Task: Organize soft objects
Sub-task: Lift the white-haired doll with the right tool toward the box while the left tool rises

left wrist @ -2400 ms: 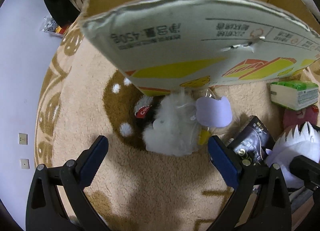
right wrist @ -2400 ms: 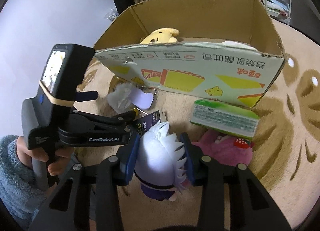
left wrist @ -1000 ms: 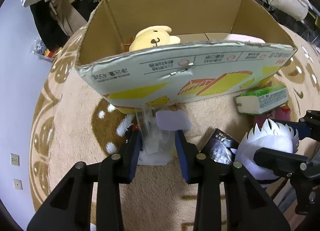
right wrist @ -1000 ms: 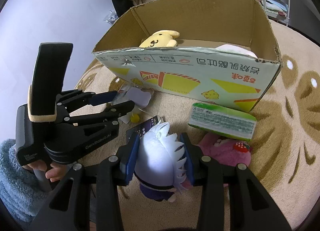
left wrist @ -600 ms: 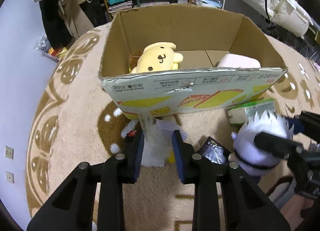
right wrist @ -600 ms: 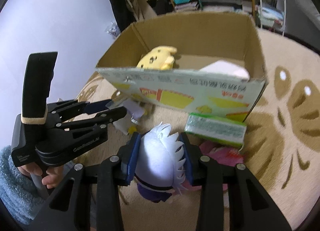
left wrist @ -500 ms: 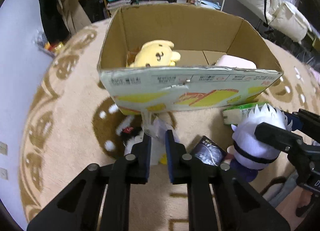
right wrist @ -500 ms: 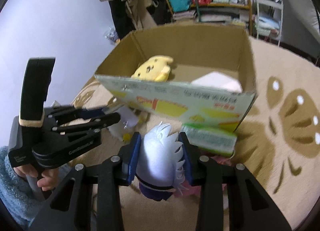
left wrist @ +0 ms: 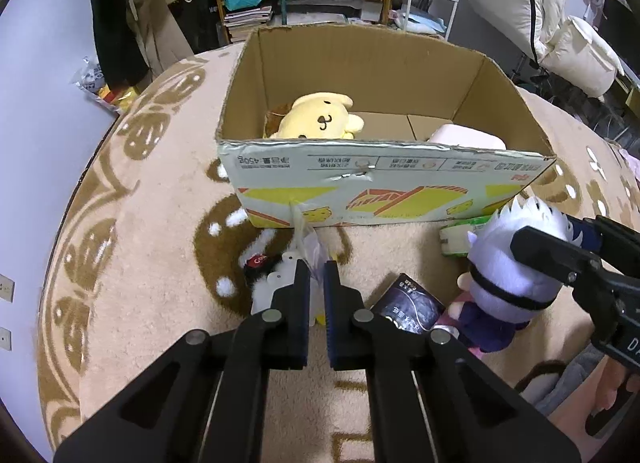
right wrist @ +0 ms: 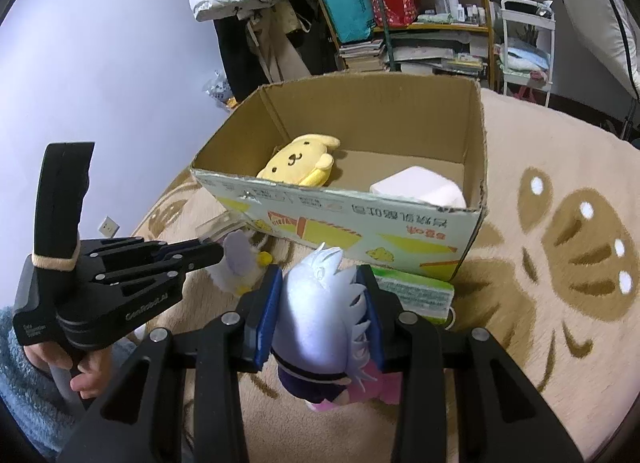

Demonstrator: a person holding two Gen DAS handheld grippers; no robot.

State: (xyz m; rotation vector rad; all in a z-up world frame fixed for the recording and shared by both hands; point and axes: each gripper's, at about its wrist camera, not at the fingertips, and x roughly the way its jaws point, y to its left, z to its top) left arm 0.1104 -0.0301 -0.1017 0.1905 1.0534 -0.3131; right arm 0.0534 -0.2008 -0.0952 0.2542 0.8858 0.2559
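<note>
An open cardboard box (left wrist: 384,179) (right wrist: 344,219) stands on the beige rug. Inside lie a yellow dog plush (left wrist: 316,115) (right wrist: 298,161) and a pale pink-white soft block (left wrist: 464,137) (right wrist: 418,191). My left gripper (left wrist: 316,275) is shut on the clear plastic bag of a white fluffy plush (left wrist: 276,283) (right wrist: 236,263), lifted in front of the box. My right gripper (right wrist: 320,319) is shut on a white-haired doll (right wrist: 320,311) (left wrist: 508,271), held above the rug to the right.
A green tissue pack (right wrist: 416,297) (left wrist: 456,237) lies against the box front. A black packet (left wrist: 408,309) and a pink plush (right wrist: 384,383) lie on the rug. Shelves, hung coats and a white cart (right wrist: 524,39) stand behind the box.
Both grippers have risen and pulled back from the box, so its inside shows. The left jaws closed from wide open onto the bagged fluffy plush and lifted it. The right kept its doll.
</note>
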